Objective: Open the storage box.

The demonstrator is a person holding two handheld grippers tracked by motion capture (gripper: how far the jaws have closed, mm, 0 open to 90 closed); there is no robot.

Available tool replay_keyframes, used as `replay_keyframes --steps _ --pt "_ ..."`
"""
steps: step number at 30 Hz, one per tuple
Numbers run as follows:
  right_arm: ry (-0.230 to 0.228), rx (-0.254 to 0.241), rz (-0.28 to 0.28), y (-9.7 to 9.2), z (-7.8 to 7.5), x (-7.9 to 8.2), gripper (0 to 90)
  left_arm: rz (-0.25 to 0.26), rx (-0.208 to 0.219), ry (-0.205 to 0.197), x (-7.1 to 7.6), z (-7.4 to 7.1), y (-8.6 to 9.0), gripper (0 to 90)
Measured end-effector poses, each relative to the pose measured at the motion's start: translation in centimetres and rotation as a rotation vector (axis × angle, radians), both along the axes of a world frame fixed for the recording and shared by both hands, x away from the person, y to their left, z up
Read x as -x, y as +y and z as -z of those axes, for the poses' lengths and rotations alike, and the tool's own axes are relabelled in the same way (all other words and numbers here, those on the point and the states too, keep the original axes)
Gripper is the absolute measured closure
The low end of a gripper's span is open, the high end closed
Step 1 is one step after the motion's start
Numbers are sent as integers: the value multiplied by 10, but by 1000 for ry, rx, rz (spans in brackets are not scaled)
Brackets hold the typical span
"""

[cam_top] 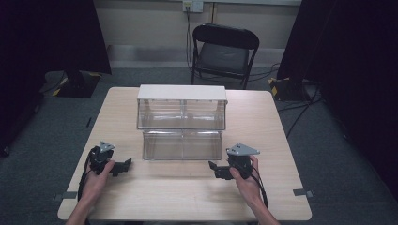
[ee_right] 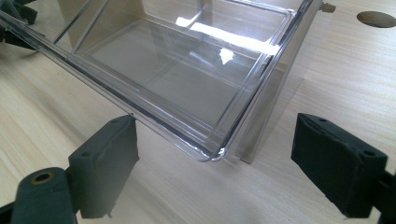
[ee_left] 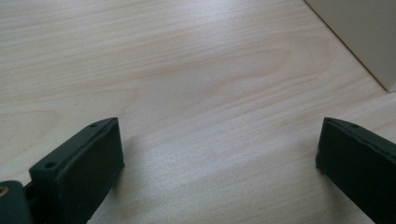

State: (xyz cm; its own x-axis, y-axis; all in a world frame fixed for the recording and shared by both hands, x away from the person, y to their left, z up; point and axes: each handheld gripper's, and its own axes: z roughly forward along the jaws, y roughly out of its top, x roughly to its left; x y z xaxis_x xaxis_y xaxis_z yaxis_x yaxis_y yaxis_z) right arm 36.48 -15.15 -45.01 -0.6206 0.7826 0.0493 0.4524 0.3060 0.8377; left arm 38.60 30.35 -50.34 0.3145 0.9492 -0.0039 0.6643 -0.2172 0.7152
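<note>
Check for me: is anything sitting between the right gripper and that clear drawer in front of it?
Nothing visible. The right gripper is open, its fingers apart, and the clear drawer has its near corner just ahead of them. Between them lies bare table.

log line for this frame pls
left gripper: open, empty, on table | right gripper: open, empty, facing clear drawer corner | drawer pulled out of cabinet
</note>
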Motion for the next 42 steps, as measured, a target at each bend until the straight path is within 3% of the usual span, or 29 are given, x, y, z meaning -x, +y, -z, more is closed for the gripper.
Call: replay_keyframes --steps 42 --pt "-37 -42 -6 -3 -13 4 141 0 0 0 0 0 0 3"
